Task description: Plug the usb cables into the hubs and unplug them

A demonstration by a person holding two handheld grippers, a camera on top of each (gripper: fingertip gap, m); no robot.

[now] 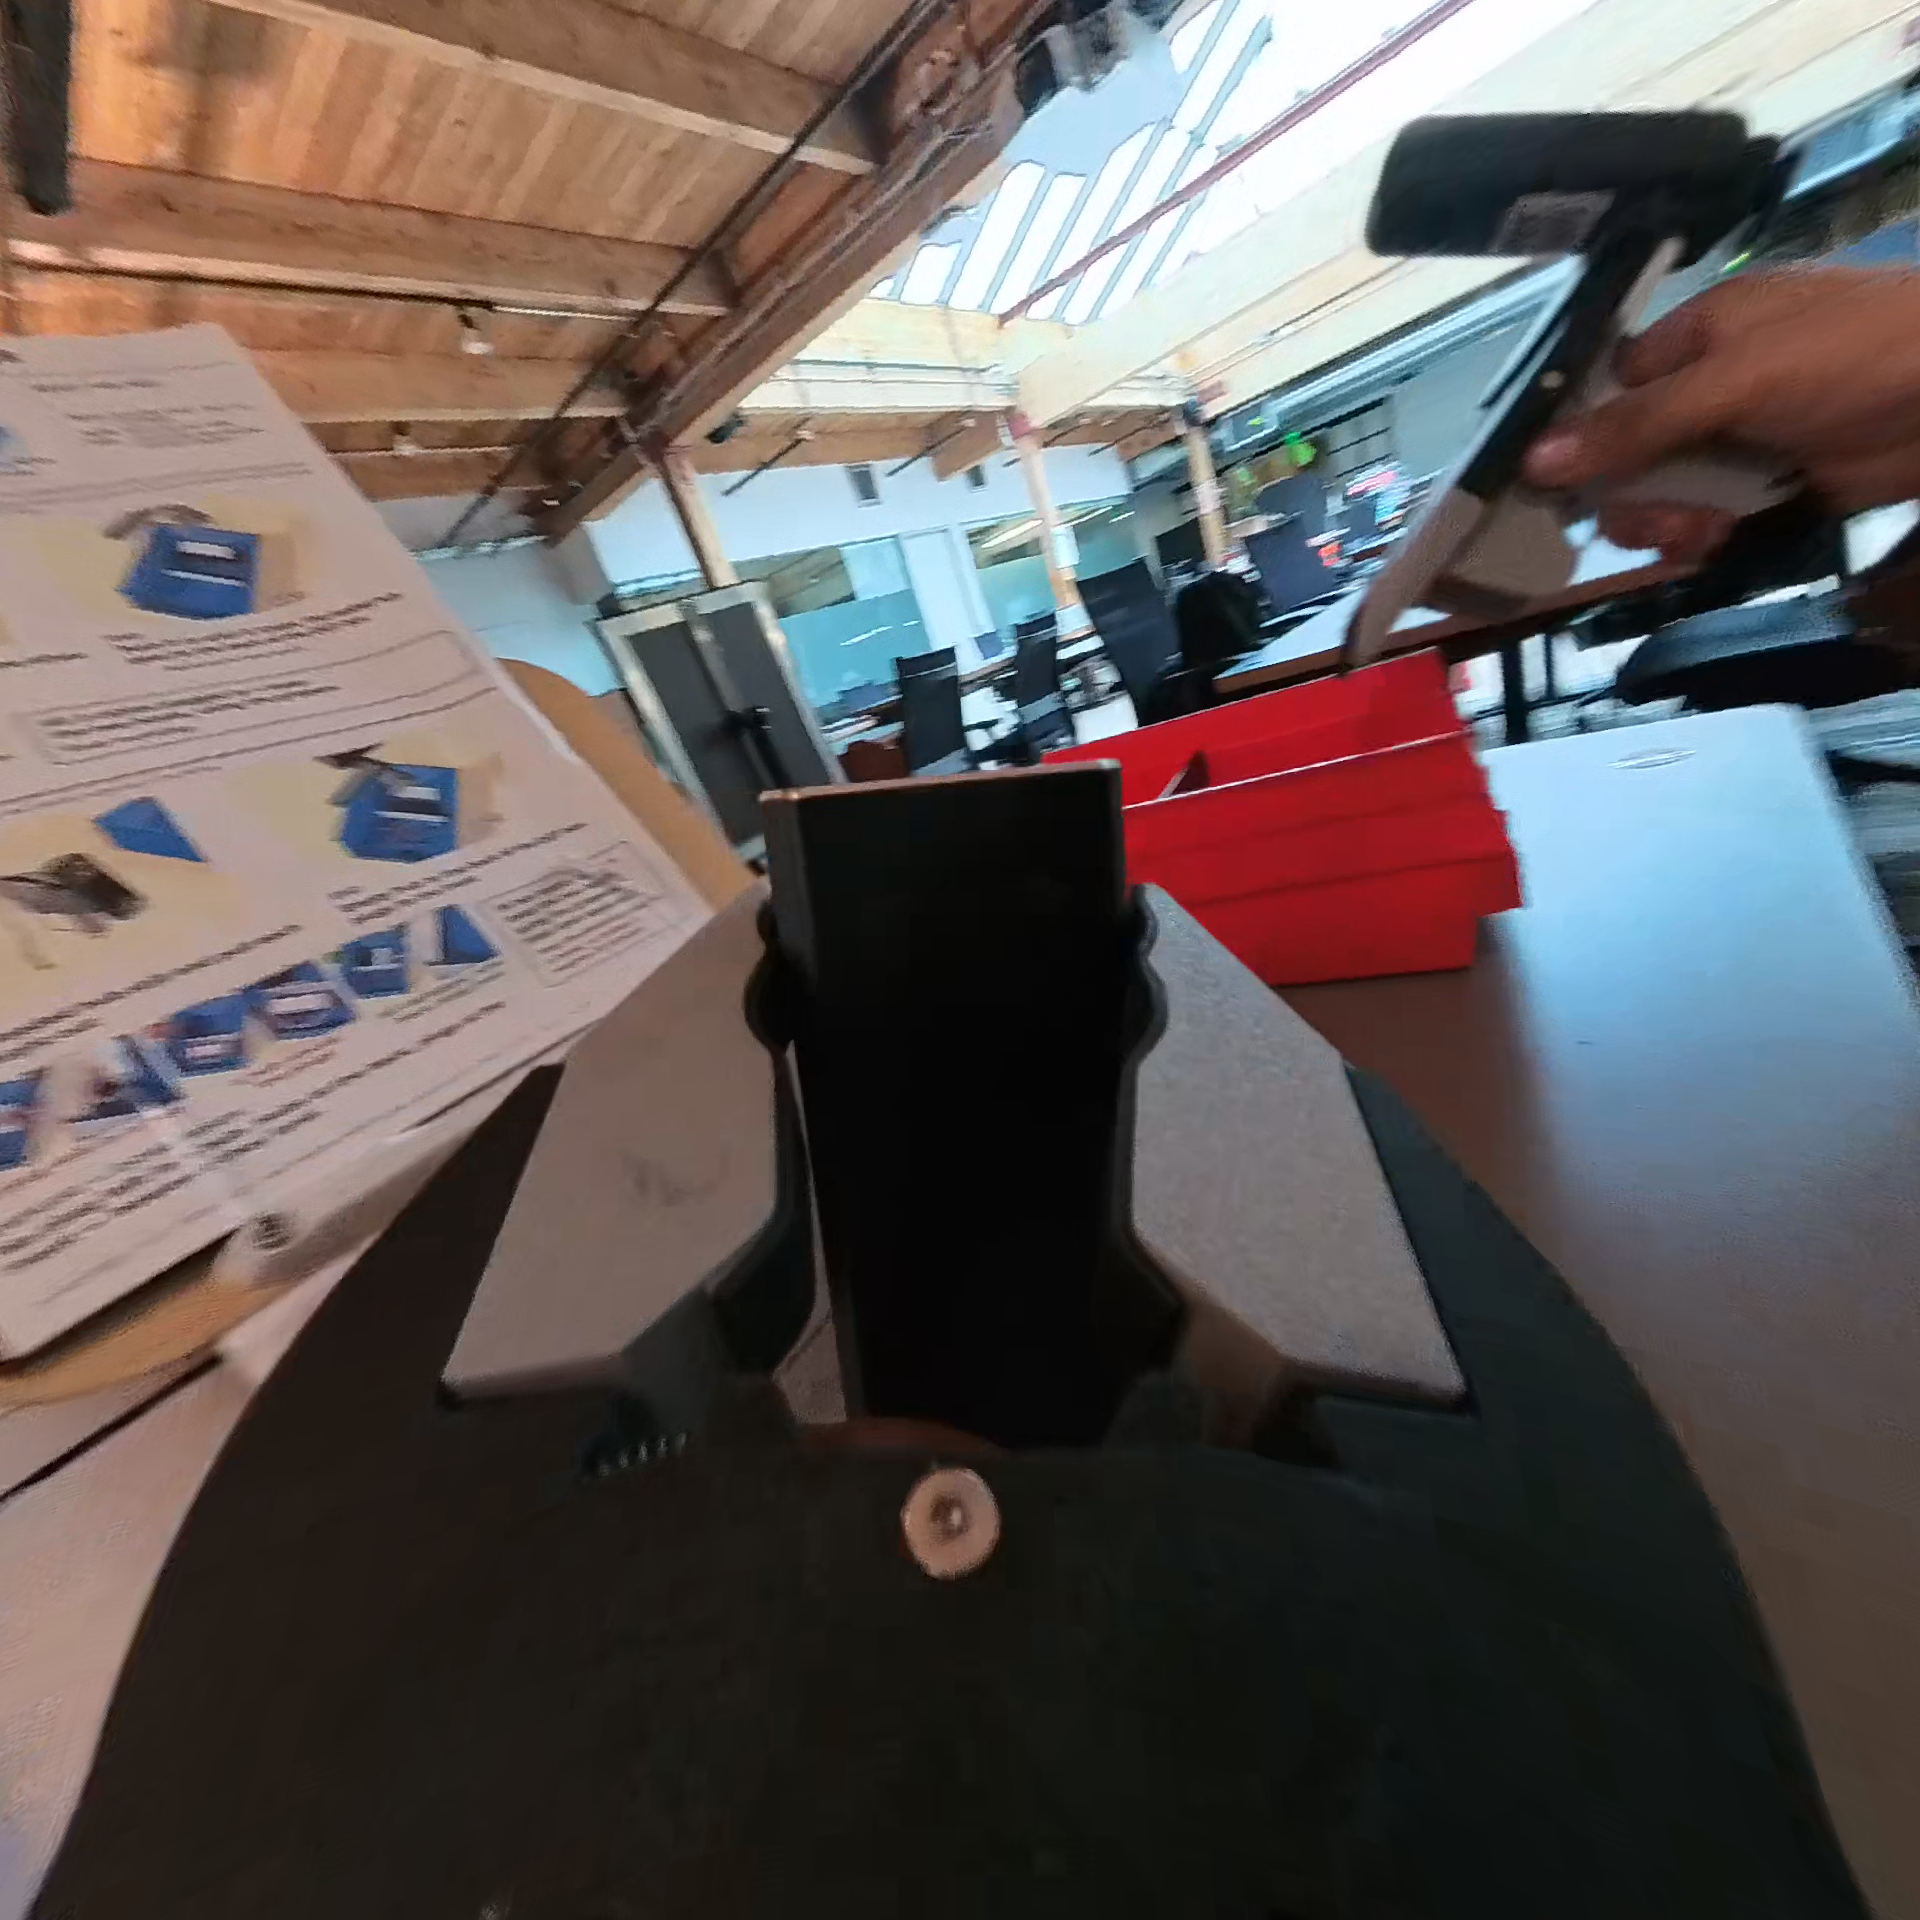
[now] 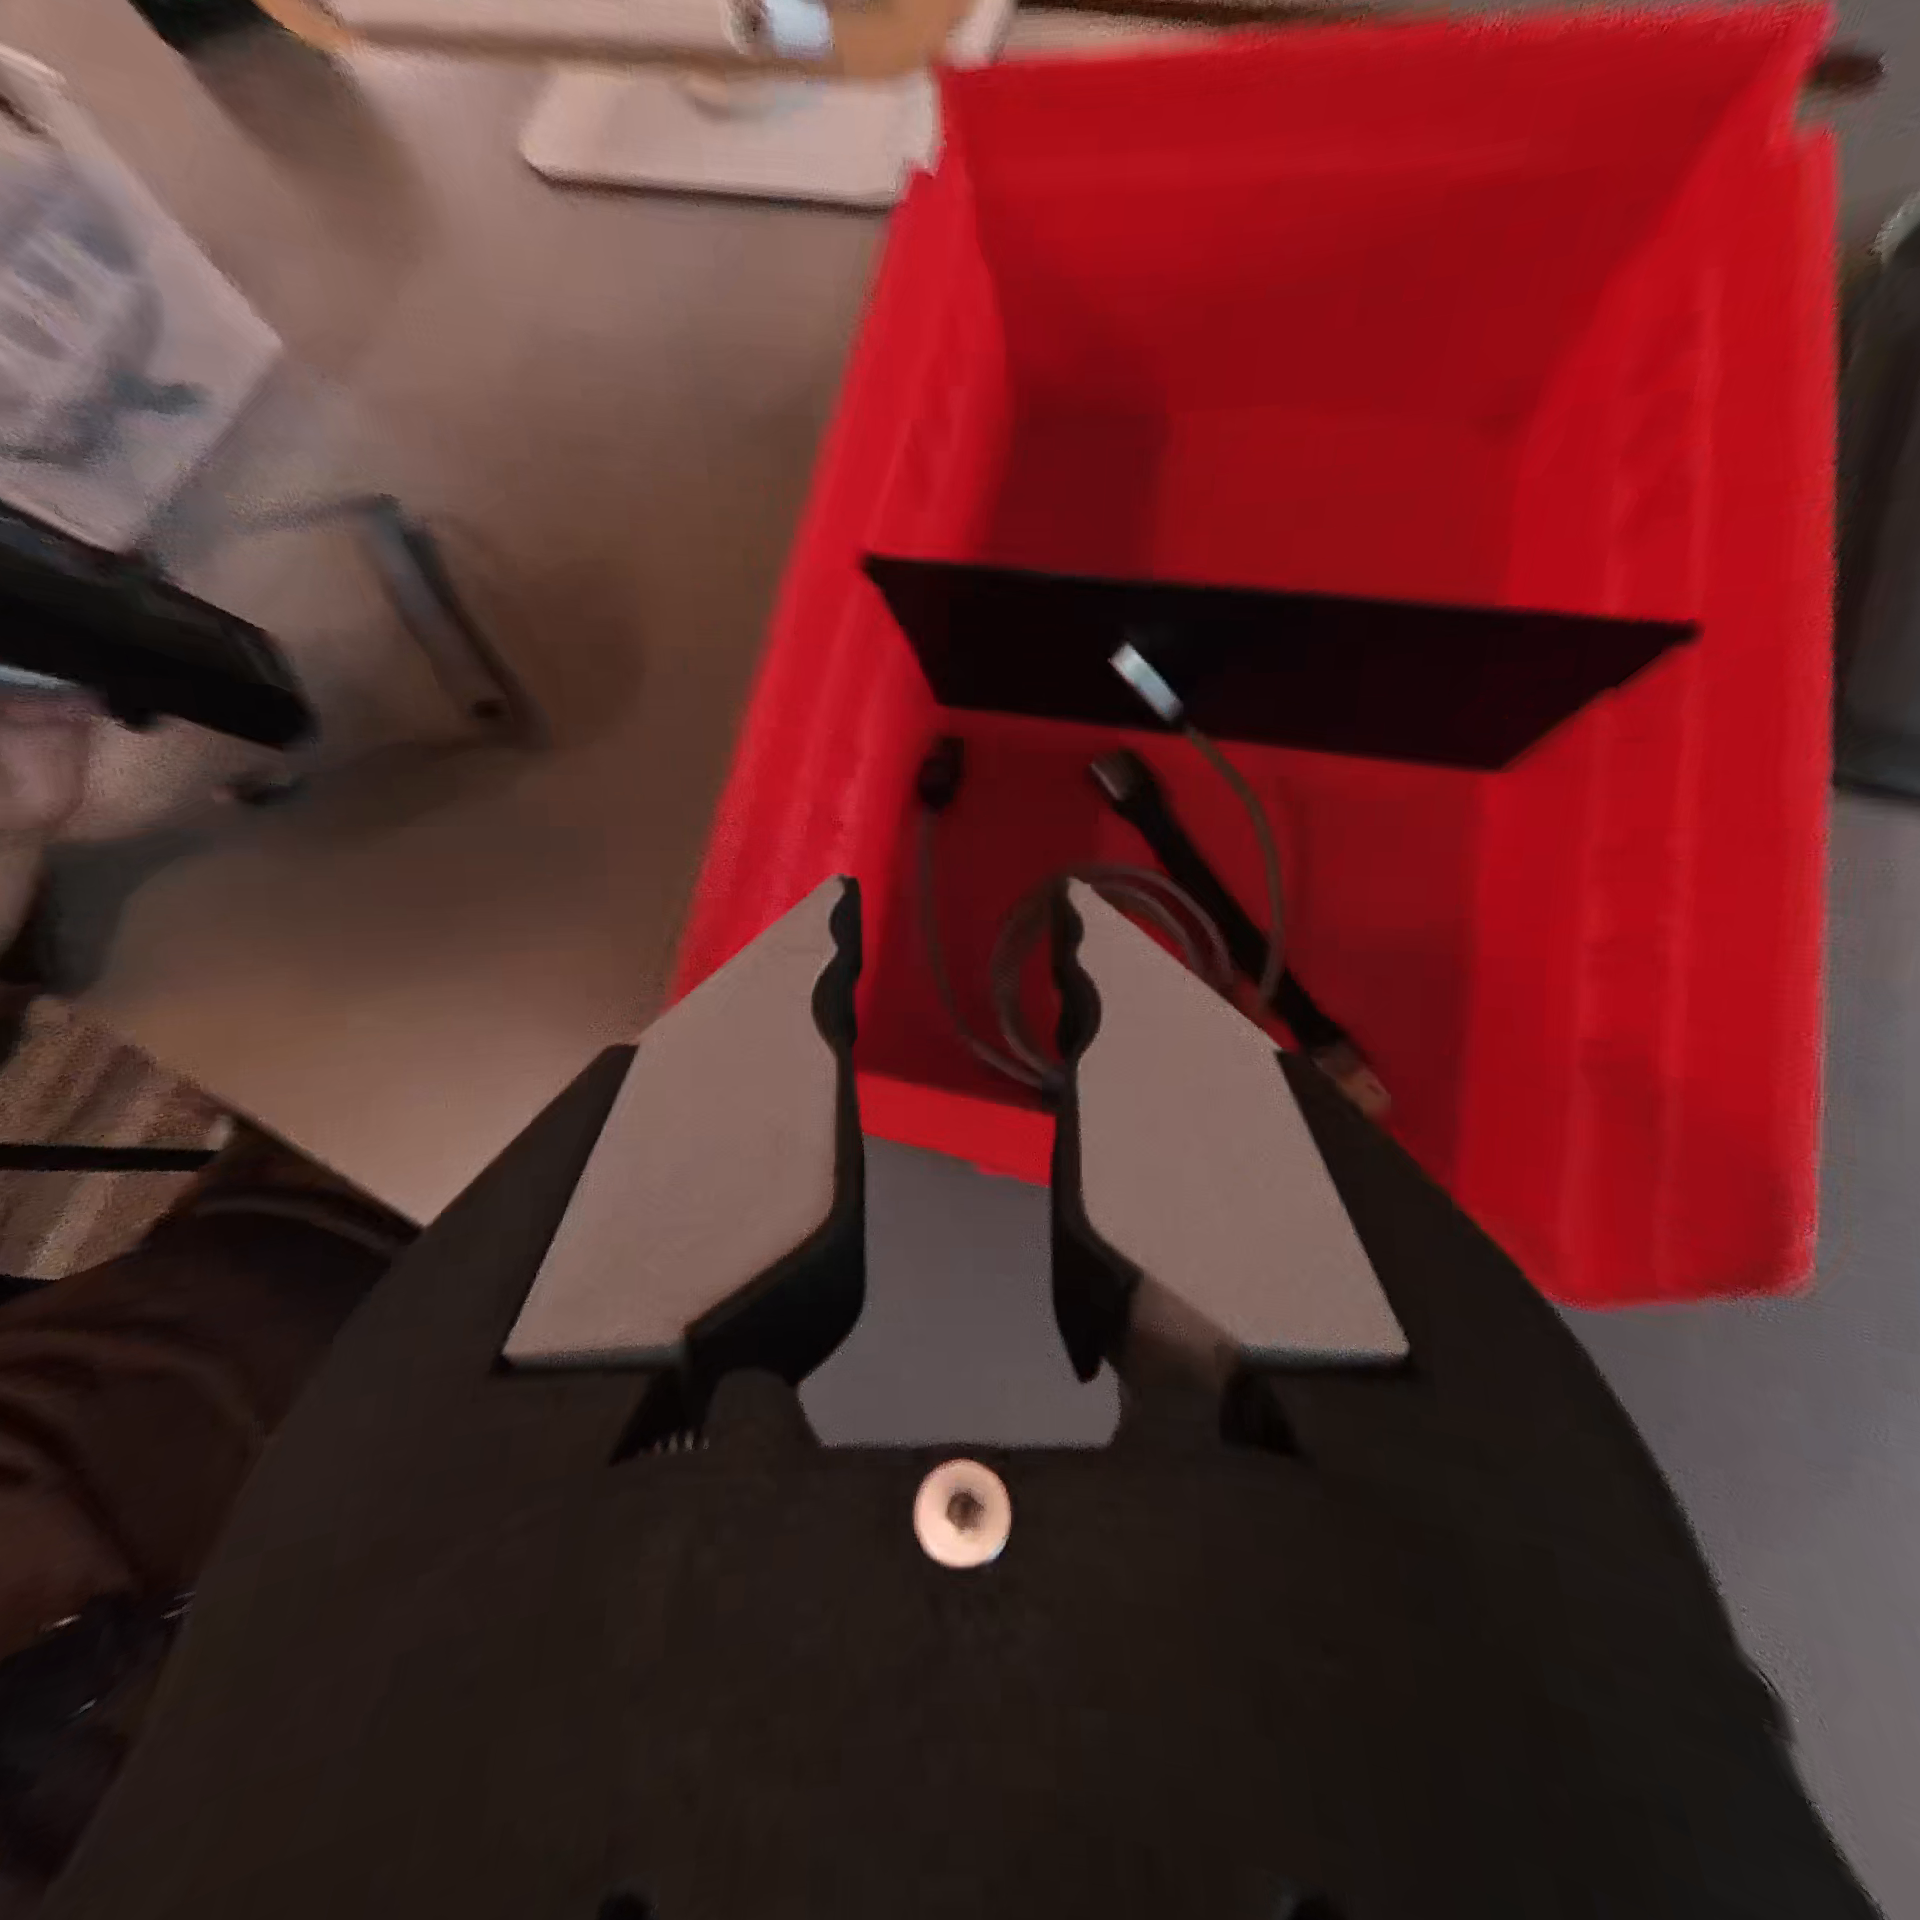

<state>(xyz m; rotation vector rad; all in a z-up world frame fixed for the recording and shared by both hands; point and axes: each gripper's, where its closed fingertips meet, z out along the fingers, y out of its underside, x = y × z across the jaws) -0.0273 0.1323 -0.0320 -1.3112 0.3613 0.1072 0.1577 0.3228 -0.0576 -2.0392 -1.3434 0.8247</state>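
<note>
Here, in the left wrist view, we see our left gripper (image 1: 951,935) clamped on a flat black hub (image 1: 956,1091), which stands upright between the two fingers and rises past their tips. Behind it a red bin (image 1: 1320,862) sits on the brown table (image 1: 1610,1143). To the left lie printed instruction sheets (image 1: 239,779). At upper right a hand (image 1: 1745,395) holds the right gripper (image 1: 1392,603) above the bin's far edge.

In the right wrist view, we look down into the red bin (image 2: 1683,935). Our right gripper (image 2: 956,904) has its fingers parted with nothing between them, hovering over the bin's near left corner. A black divider (image 2: 1351,675) crosses the bin. In front of it lie the usb cables (image 2: 1039,956), coiled loosely, with a silver plug (image 2: 1143,675) resting against the divider and a thicker black cable (image 2: 1216,894) slanting to the right. The view is blurred.
</note>
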